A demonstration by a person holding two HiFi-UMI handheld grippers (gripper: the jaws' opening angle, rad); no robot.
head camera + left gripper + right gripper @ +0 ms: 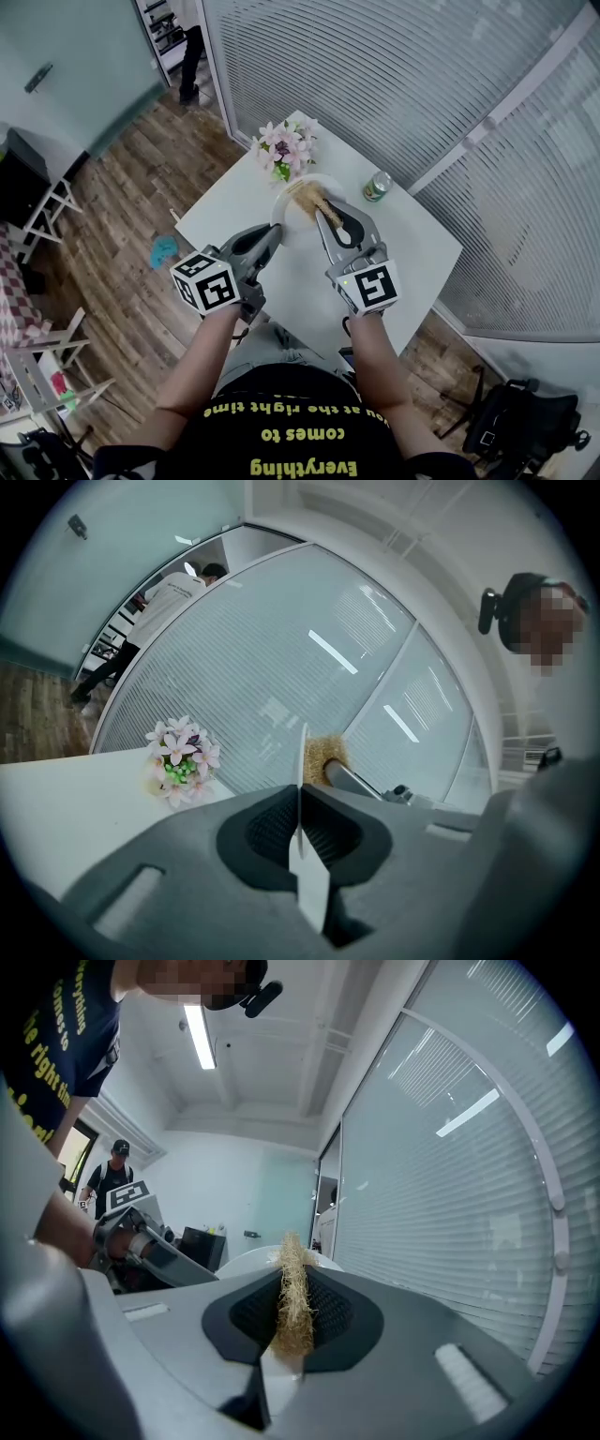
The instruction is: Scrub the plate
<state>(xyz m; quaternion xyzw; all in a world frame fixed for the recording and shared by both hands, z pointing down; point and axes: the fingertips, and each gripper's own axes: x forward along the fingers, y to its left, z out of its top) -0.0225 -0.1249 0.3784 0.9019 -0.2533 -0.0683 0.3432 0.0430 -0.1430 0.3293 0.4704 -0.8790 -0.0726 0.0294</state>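
1. Left gripper (275, 230) is seen clamped tight on the rim of the round white plate (298, 228). The plate is held over the far part of the white table (412, 253). Whether it rests on the table cannot be told.
2. The right gripper (326, 220) is closed on a rough, straw-coloured scrub pad (307, 197). The pad is laid against the face of the plate.
3. Only a thin bit of rim is pinched. If the pad is pushed too hard, the plate could be twisted out of that grip and dropped.
4. Only a thin strip of the pad is caught in the jaws, so it could be pulled loose by a strong rub.
5. A bunch of pink and white flowers (284, 148) is seen at 11 o'clock from the plate. A small green can (377, 186) is seen at 3 o'clock. Either could be knocked over by a wide swipe.
6. A dropped plate could be cracked on the table.
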